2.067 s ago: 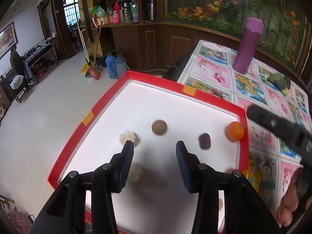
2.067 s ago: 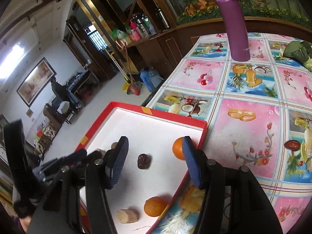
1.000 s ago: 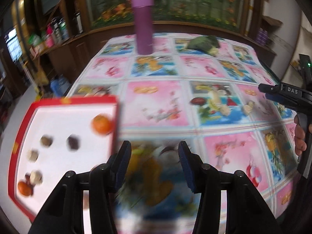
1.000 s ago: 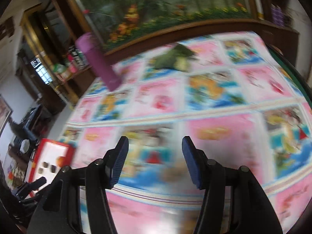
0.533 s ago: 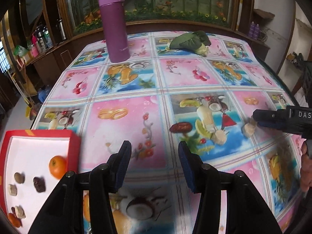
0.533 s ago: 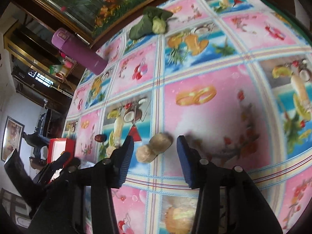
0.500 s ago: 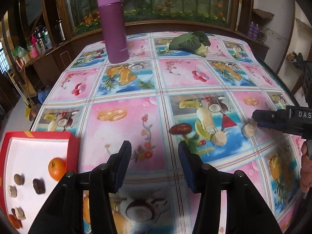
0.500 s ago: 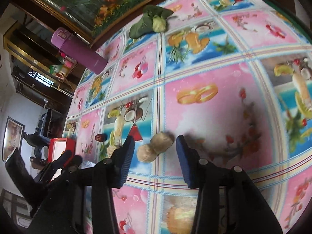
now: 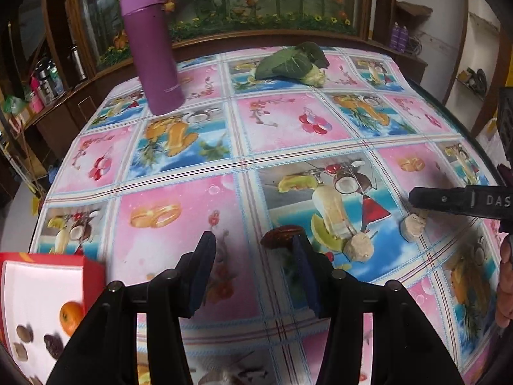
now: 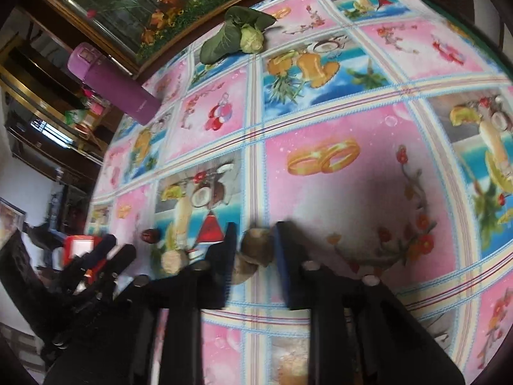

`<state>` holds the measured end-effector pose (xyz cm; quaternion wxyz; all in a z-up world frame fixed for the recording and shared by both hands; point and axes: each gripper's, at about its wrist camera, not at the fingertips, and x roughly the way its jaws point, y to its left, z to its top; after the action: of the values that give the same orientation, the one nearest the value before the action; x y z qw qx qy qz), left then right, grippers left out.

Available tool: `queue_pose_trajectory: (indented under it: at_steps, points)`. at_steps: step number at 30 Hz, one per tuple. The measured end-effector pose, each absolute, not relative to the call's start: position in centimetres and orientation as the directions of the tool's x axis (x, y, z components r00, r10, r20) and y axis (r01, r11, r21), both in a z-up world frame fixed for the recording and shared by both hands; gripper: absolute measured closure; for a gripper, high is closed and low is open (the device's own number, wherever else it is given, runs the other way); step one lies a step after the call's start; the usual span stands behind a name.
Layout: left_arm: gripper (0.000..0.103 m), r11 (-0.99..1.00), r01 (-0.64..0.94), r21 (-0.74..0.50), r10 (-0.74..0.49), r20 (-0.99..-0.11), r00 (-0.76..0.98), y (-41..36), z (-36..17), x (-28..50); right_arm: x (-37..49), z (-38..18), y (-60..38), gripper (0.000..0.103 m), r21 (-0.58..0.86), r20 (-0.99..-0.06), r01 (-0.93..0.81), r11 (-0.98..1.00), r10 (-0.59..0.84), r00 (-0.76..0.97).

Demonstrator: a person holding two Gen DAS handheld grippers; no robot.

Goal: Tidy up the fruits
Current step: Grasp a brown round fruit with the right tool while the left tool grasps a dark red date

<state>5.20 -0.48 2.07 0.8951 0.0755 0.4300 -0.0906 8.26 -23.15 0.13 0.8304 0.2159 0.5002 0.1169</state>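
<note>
The right gripper [image 10: 253, 250] has just been closing and now pinches a small, round, beige-brown dried fruit [image 10: 255, 245] on the pink fruit-print tablecloth [image 10: 352, 192], well right of the red-rimmed white tray [image 9: 48, 276]. It looks light, hard-shelled and likely to roll, so a grip across its middle suits. The left gripper [image 9: 253, 272] hangs half open, empty, just beside a dark red date [image 9: 282, 240]

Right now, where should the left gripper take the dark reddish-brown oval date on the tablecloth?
Pinch the dark reddish-brown oval date at its middle, across the narrow width, from above. It lies flat, long axis across the left wrist view, so the left gripper probably needs rolling to meet its long sides.
</note>
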Motion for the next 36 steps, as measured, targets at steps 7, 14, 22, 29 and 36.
queue_pose_trajectory:
  at_steps: [7,14,22,29,36]
  points:
    - [0.054,0.964,0.265,0.001,-0.154,-0.811,0.564,-1.3,1.3,6.6,8.4,-0.1,-23.4,0.082,0.502,-0.768,0.030,0.864,0.429,0.475]
    - [0.072,0.966,0.256,-0.045,-0.190,-0.793,0.579,-0.9,0.9,6.7,8.4,-0.3,-23.7,0.082,0.519,-0.759,0.034,0.854,0.442,0.477]
    - [0.072,0.973,0.221,-0.064,-0.190,-0.765,0.615,0.0,2.1,4.9,8.3,0.0,-23.6,0.082,0.502,-0.758,0.029,0.864,0.423,0.497]
    - [0.072,0.984,0.173,-0.035,-0.148,-0.700,0.698,2.0,5.9,0.2,6.7,2.4,-22.4,0.082,0.501,-0.684,-0.063,0.863,0.439,0.583]
    - [0.072,0.993,0.113,0.018,-0.074,-0.648,0.758,4.3,8.3,-3.8,3.9,4.4,-18.8,0.081,0.527,-0.574,-0.166,0.834,0.493,0.654]
